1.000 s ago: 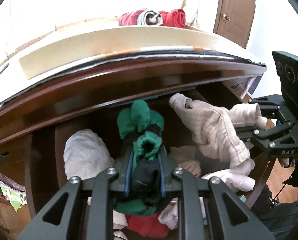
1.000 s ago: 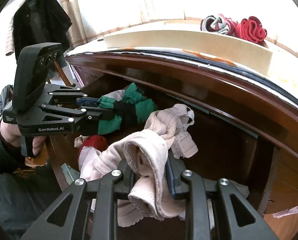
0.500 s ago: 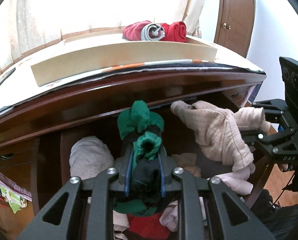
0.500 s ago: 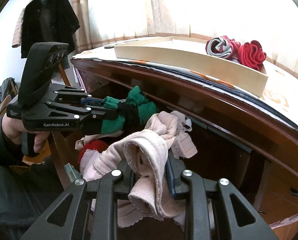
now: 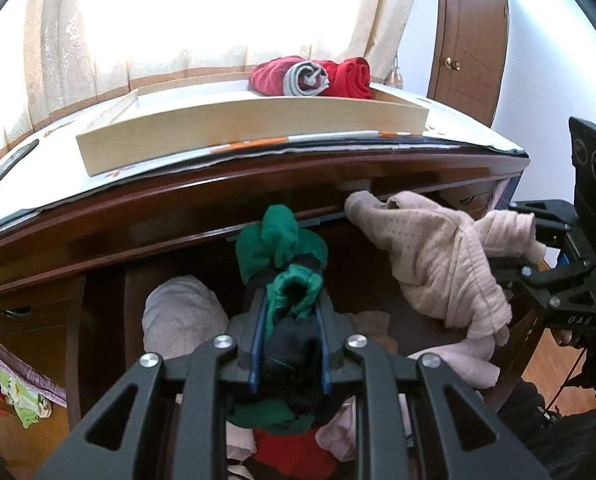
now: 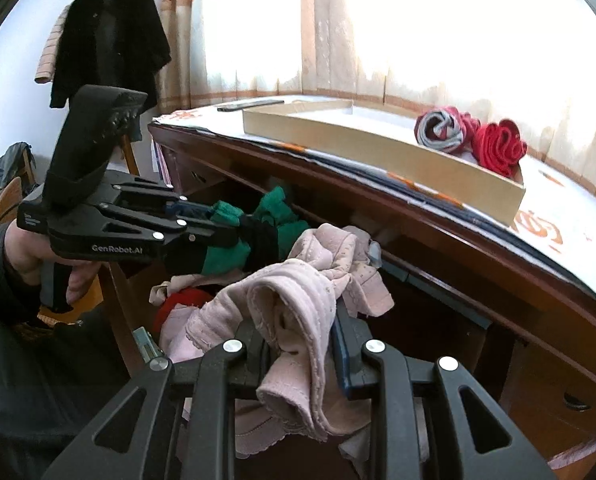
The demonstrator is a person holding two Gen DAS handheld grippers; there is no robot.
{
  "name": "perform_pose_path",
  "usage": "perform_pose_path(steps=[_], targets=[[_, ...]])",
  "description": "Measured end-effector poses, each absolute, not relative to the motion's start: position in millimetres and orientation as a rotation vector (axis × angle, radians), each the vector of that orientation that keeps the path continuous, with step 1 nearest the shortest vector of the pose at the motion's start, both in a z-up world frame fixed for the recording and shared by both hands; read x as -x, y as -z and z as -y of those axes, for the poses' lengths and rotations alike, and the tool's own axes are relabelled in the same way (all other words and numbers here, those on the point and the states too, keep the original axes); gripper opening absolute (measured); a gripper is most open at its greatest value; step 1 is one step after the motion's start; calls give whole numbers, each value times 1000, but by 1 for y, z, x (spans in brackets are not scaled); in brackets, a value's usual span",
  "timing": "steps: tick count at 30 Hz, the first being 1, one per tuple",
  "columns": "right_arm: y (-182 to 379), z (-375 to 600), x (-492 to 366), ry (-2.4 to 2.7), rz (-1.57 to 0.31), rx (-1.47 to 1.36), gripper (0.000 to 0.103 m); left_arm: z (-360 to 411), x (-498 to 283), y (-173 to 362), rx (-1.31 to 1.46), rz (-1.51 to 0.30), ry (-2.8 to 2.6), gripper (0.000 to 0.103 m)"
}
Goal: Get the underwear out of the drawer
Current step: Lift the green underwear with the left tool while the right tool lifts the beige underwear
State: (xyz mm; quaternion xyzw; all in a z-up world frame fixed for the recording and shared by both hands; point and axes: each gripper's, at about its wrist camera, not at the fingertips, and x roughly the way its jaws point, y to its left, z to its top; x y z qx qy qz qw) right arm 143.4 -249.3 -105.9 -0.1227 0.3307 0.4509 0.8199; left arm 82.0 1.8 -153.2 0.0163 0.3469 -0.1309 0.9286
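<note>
My left gripper (image 5: 290,312) is shut on green and black underwear (image 5: 282,244) and holds it up above the open drawer (image 5: 106,320). It also shows in the right wrist view (image 6: 218,236) with the green underwear (image 6: 274,224). My right gripper (image 6: 301,320) is shut on pale pink underwear (image 6: 298,292), also lifted over the drawer; it shows in the left wrist view (image 5: 513,264) with the pink underwear (image 5: 437,248). More pink (image 5: 182,316) and red (image 5: 294,452) garments lie in the drawer below.
A shallow wooden tray (image 5: 250,128) sits on the desk top (image 6: 557,236) and holds rolled red and grey garments (image 5: 309,76). A dark coat (image 6: 110,36) hangs at the left. A brown door (image 5: 469,32) stands at the right. A phone (image 6: 250,105) lies on the desk.
Both grippers have risen with their garments, so the desk top and tray now appear lower and more of the window shows.
</note>
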Motion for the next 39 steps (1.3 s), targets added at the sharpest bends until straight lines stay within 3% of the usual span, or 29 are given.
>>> perform_pose_path(steps=[39], targets=[[89, 270, -119, -941, -512, 226, 27, -6, -55, 133, 2, -567, 258, 19]])
